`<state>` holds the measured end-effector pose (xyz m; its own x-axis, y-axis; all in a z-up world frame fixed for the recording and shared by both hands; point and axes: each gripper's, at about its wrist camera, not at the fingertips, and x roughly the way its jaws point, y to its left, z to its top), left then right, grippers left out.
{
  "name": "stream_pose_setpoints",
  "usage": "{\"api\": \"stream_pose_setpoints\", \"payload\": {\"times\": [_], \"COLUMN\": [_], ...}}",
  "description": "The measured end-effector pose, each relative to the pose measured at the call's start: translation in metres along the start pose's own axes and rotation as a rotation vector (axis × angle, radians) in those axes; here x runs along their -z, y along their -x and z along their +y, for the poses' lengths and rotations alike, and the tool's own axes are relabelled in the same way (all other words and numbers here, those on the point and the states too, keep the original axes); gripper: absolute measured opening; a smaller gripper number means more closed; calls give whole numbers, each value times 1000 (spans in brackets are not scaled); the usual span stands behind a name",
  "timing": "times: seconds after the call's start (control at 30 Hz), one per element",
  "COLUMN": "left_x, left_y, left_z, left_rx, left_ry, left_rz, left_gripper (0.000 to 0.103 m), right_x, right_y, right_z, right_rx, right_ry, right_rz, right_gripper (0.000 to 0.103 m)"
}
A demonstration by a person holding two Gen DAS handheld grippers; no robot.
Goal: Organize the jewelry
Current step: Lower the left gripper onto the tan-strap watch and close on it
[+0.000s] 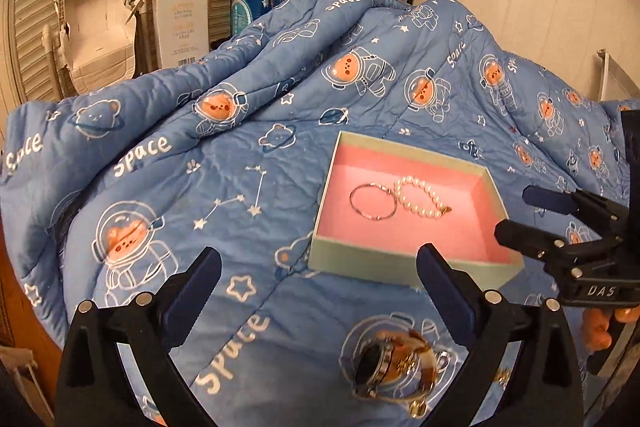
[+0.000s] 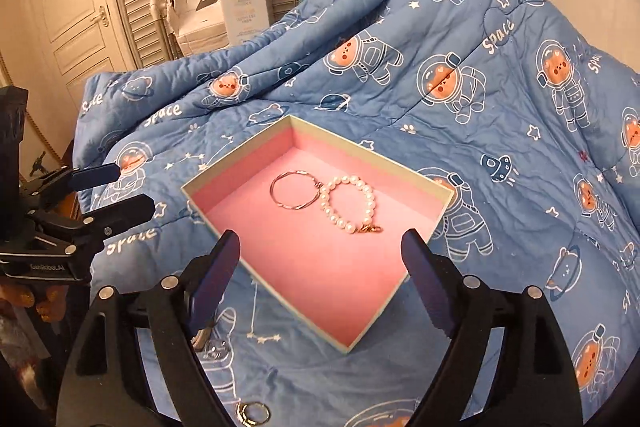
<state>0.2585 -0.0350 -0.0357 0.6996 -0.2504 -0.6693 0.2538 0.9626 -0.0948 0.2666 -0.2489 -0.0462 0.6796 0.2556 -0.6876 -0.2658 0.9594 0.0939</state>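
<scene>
Pearl bracelet [image 2: 352, 205] lies in pink-lined box [image 2: 248, 157] on blue quilt [image 2: 500, 115], touching silver hoop [image 2: 294, 191] at its 9 o'clock. Watch [image 1: 394, 363] on quilt, box's 6 o'clock. Left gripper [image 1: 318, 291], right gripper [image 2: 320, 275]: jaws spread wide, holding nothing.

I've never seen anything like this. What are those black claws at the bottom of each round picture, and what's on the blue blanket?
They are two hand-held grippers, each with a camera looking along its two fingers. One picture is from the left gripper, the other from the right gripper. Both are open and hold nothing. On the blue space-bear quilt sits an open pink-lined box containing a silver wire hoop and a white pearl bracelet. A brown-and-gold watch or bangle lies on the quilt outside it.
</scene>
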Motion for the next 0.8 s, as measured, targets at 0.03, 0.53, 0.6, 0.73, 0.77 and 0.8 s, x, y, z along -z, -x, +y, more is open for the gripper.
{"api": "stream_pose_setpoints", "payload": {"times": [0.03,0.53,0.6,0.73,0.77,0.8], "left_x": [9,87,91,95,95,95], "left_y": [4,25,25,27,27,28], "left_z": [0,-13,-18,-22,-22,-21], "left_rx": [-12,-45,-52,-58,-60,-60], "left_ry": [-10,-2,-17,-37,-36,-34], "left_rz": [-1,36,41,38,37,37], "left_gripper": [96,96,96,96,96,96], "right_x": [7,104,112,123,126,127], "right_y": [3,26,28,27,25,24], "right_z": [1,19,20,21,21,21], "right_rx": [-6,-49,-53,-69,-69,-66], "right_ry": [-1,28,26,21,18,18], "right_rz": [5,98,111,142,151,159], "right_gripper": [82,82,82,69,67,63]}}
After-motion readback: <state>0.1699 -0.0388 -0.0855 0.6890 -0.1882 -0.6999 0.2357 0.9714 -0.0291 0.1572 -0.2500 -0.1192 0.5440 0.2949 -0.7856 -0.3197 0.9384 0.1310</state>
